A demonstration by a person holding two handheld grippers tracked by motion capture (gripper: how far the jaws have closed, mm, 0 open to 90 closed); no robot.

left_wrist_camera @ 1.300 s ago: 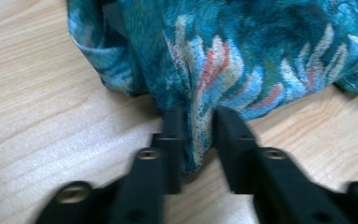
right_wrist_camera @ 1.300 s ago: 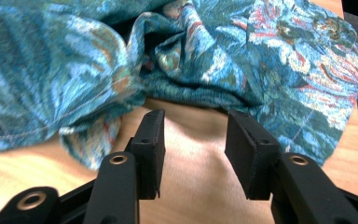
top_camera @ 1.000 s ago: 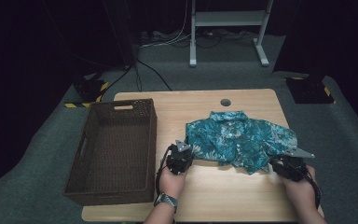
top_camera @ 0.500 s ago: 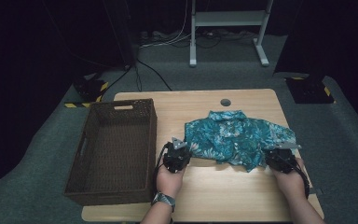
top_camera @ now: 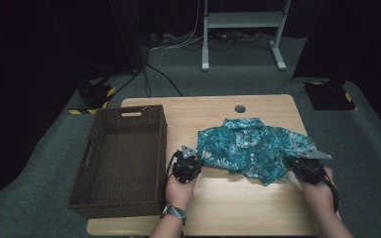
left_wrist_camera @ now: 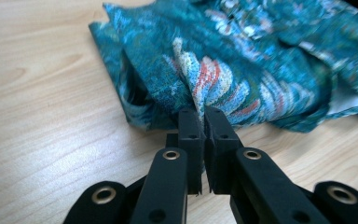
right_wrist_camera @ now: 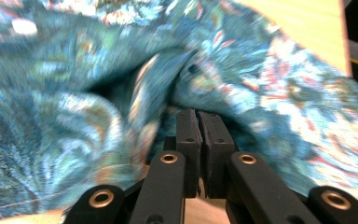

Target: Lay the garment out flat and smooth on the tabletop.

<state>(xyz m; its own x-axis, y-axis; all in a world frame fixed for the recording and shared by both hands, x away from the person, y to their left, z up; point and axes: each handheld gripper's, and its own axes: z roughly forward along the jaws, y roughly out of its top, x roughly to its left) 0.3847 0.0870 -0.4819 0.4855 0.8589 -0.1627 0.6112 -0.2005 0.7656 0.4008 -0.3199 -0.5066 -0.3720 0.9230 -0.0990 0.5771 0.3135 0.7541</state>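
Observation:
A teal patterned shirt [top_camera: 253,148] lies crumpled on the wooden table [top_camera: 228,198], right of the middle. My left gripper [top_camera: 192,157] sits at the shirt's left edge, its jaws shut on a pinched fold of the shirt [left_wrist_camera: 200,88]. At the shirt's right front corner my right gripper [top_camera: 301,163] has just closed its jaws on the cloth. In the right gripper view the shirt [right_wrist_camera: 98,93] bunches around the tips of the right gripper [right_wrist_camera: 198,114], whose jaws meet with fabric between them.
A dark brown woven basket [top_camera: 99,198] stands empty on the table's left side, close to my left hand. A round cable hole [top_camera: 239,108] lies near the table's far edge. Bare wood lies in front of the shirt.
My right gripper moved in to the shirt's right front corner and closed on the cloth, lifting it slightly. The left gripper stayed put, still clamped on the left edge.

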